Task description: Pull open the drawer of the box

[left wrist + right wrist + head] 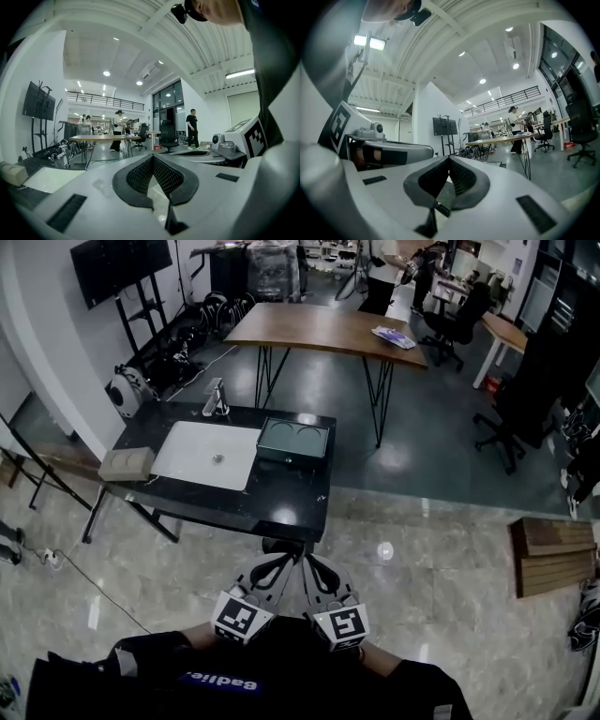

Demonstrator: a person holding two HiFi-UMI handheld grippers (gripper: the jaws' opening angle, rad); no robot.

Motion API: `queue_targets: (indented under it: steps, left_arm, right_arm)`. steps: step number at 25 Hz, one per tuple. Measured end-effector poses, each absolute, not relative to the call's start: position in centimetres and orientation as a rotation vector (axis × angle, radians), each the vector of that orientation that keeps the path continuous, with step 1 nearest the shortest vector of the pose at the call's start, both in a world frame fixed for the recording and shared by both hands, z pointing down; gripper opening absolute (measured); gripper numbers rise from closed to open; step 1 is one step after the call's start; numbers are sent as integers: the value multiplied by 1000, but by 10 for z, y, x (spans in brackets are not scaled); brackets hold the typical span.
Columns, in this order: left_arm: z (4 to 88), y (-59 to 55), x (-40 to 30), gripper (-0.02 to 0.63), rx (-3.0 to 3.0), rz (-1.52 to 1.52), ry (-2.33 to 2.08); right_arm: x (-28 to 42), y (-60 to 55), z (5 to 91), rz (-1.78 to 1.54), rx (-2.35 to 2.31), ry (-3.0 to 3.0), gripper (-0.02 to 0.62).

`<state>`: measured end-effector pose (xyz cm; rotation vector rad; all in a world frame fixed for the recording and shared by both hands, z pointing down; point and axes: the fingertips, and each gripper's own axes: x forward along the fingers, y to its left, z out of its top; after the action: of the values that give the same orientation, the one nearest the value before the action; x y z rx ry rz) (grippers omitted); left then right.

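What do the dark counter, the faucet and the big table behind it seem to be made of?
Dark counter: looks like polished black stone or laminate, since it shows a faint sheen. Faucet: shiny metal, probably chrome, by its bright glints. Big table: brown wood-look top, matte, on thin dark legs, likely metal.

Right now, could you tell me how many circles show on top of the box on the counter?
2, side by side on the box in the head view: left circle, right circle. Its top is fully visible.

- We are counting two grippers at six o'clock: left gripper (279, 563), right gripper (314, 566).
- We are counting one box (292, 442) at twelve o'clock.
- We are counting one sink (192, 451) and one faucet (216, 399) at eleven o'clock.
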<state>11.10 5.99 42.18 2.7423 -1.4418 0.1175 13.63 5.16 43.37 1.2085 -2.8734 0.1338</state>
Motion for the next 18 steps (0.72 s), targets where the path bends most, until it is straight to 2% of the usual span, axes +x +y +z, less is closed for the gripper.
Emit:
queue_targets:
  steps: [12, 18]
  left_arm:
    - [411, -54, 29, 2, 2795, -5, -1359]
    - [415, -119, -32, 2, 2778, -59, -1310]
  right_arm:
    - [60, -59, 428, 66, 1282, -2771, -2]
    - [6, -121, 435, 156, 1336, -2705, -2]
